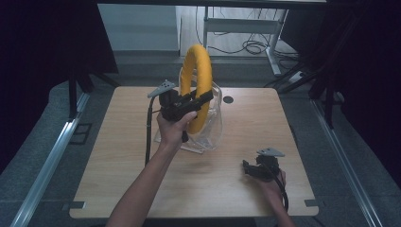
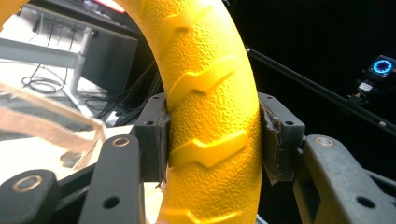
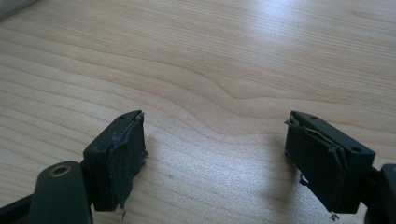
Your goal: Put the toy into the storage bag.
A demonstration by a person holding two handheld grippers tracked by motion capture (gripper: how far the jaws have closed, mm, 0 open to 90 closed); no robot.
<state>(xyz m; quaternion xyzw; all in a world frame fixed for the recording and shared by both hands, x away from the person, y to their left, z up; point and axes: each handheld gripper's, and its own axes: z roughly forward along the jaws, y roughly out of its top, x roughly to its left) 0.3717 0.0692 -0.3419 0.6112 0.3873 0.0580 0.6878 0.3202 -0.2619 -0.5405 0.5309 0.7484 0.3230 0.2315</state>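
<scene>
**Yellow ring held upright at the surface's far centre, left gripper clamped on it**

1. Light wooden rectangular surface point(image 1: 123, 156). Bare across its near half; a small dark round hole sits near the far edge, toward 1 o'clock from centre.

2. Large yellow textured ring with raised chevron treads point(image 1: 202, 66). Stands on edge, its plane running roughly from near to far, the top rising toward 12 o'clock above the surface's far edge. The lower part sits within or against item 3; which of the two cannot be told. In the left gripper view the tread band point(image 2: 210, 116) runs vertically between the two pads.

3. Clear plastic holder or bag point(image 1: 213, 132). Transparent, just right of centre, around the ring's lower arc; its exact form is unclear.

4. Left gripper point(image 1: 201, 98). Raised off the surface at centre, jaws pinching the ring's near-side band from both faces, pads pressed to the rubber. Any coming move of the ring would, in my judgement, turn on this hold.

5. Right gripper point(image 1: 246, 166). Low at about 4 o'clock, well apart from the ring, jaws spread wide over bare wood with nothing between them; the ring lies toward its 11 o'clock.
</scene>
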